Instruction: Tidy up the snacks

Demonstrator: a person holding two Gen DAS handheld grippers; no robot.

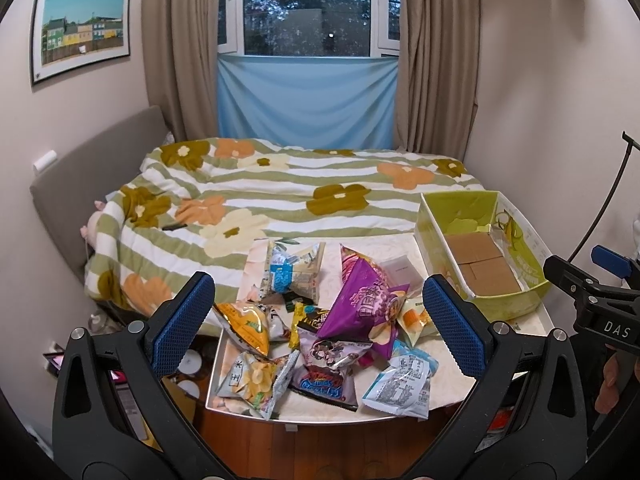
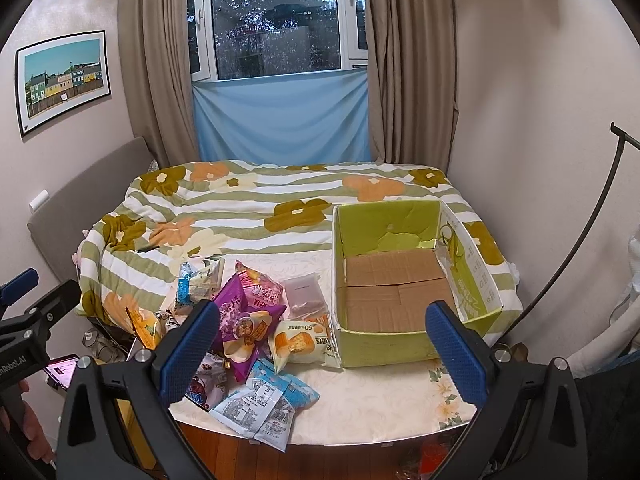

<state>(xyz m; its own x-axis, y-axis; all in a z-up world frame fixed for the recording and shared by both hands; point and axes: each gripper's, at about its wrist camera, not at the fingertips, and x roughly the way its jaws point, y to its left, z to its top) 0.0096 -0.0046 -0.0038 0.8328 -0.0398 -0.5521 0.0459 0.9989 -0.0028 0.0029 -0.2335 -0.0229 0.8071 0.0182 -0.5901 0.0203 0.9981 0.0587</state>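
The bed (image 1: 280, 192) with its flowered quilt fills the background, and a white table (image 2: 360, 404) stands against its foot; on the table's right half sits a green cardboard box (image 2: 404, 344), open at the top and with nothing in it, so by my reading the sorting is not yet begun; every packet waits in one loose heap (image 1: 320, 340) on the left half, just beside the box; largest in it is the purple chip bag (image 1: 360, 304), then a yellow chip bag (image 1: 248, 324), a pale blue packet (image 1: 400, 388) at the near edge, and a small cake packet (image 2: 300, 342) touching the box wall; the left gripper (image 1: 318, 324) hangs wide open over the heap, holding nothing; the right gripper (image 2: 322, 350) is likewise spread wide and empty, facing the box front; the left view alone shows the heap's left part, with its corn-snack bag (image 1: 256, 384); the right view alone shows the box floor entire.
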